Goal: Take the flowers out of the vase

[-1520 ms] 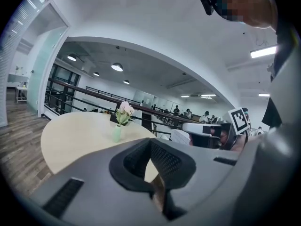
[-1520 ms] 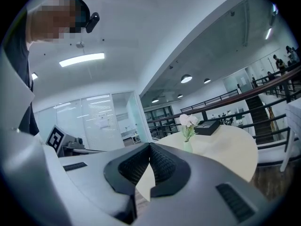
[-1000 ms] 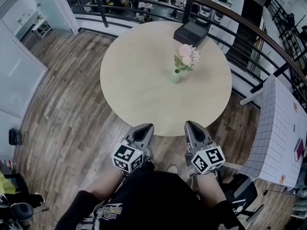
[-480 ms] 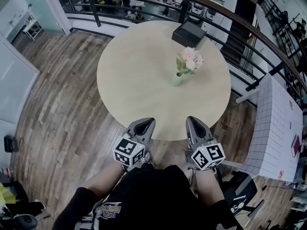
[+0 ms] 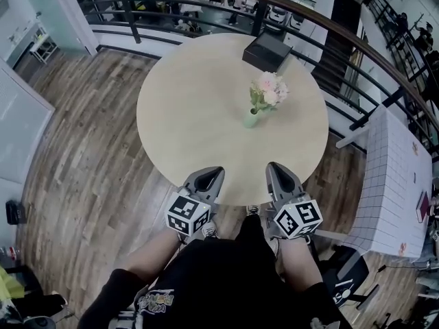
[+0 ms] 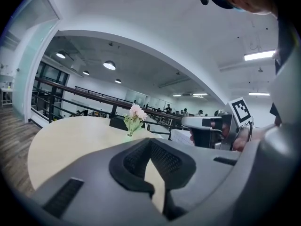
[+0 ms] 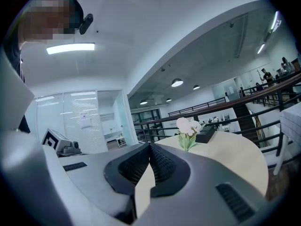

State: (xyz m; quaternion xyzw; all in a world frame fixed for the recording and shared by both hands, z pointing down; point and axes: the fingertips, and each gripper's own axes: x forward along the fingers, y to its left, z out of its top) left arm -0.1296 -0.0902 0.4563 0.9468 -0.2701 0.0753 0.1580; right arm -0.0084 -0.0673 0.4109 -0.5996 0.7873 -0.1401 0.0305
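Note:
Pale pink flowers (image 5: 269, 89) stand upright in a small light green vase (image 5: 251, 118) right of centre on the round beige table (image 5: 192, 108). They also show in the left gripper view as flowers (image 6: 135, 113) and in the right gripper view as flowers (image 7: 186, 126), far ahead of both jaws. My left gripper (image 5: 212, 173) and right gripper (image 5: 274, 167) hover side by side at the table's near edge, well short of the vase. Both are shut with nothing between the jaws.
A black box (image 5: 267, 50) lies at the table's far edge behind the vase. A dark railing (image 5: 357, 40) curves round the far side. A white gridded table (image 5: 398, 184) stands to the right. Wooden floor (image 5: 82, 156) lies left of the table.
Both grippers have edged forward toward the table's near edge, side by side. The flowers and vase have not moved on the table.

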